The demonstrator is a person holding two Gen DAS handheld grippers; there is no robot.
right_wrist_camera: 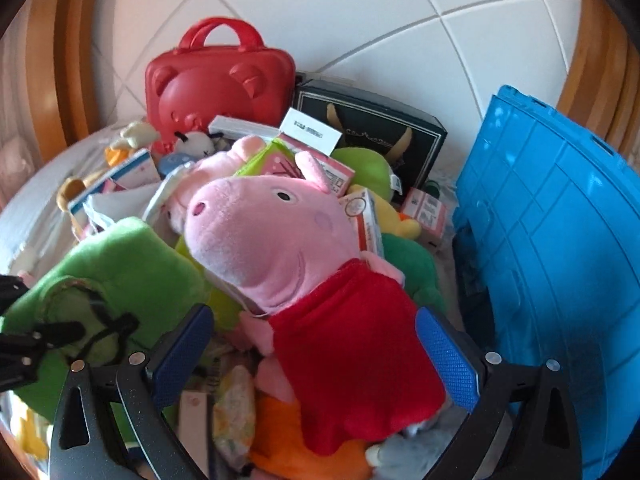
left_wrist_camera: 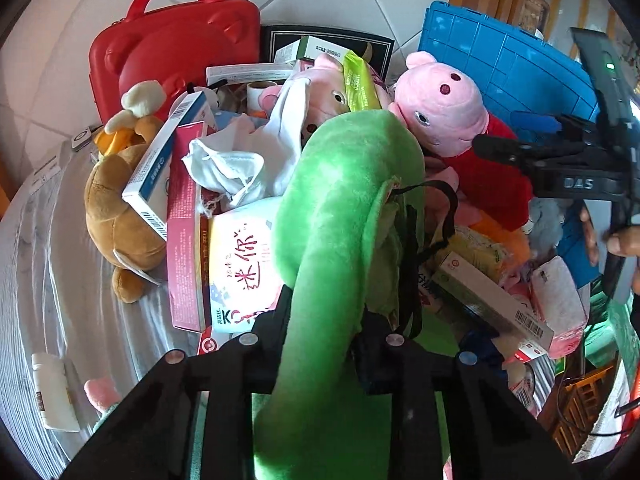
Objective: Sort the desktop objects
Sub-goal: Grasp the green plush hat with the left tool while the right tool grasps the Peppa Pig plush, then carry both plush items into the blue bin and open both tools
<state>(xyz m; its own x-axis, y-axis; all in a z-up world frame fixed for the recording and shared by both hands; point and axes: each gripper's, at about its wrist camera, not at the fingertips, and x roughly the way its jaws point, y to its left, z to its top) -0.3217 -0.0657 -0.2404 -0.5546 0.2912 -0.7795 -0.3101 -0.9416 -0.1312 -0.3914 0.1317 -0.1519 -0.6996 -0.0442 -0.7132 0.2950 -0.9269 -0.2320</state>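
Two claws: left (left_wrist_camera: pixel 320 344) gripping green plush (left_wrist_camera: pixel 344 208), right (right_wrist_camera: pixel 316 344) astride pig plush (right_wrist_camera: pixel 304 256).

You've got a white tiled wall (right_wrist_camera: pixel 360 20) with grey grout lines behind everything, in both wrist views. Varnished wooden trim (right_wrist_camera: pixel 60 60) flanks it left and right in the right wrist view; the left wrist view shows it only at the top right. The pale grey-white streaked surface (left_wrist_camera: pixel 60 280) shows bare on the left. Orange-brown slatted wooden crate (left_wrist_camera: pixel 584 400) sits low at the right edge, with a thin black cable (left_wrist_camera: pixel 624 408) running just beside it. Can't tell where the cable ends.
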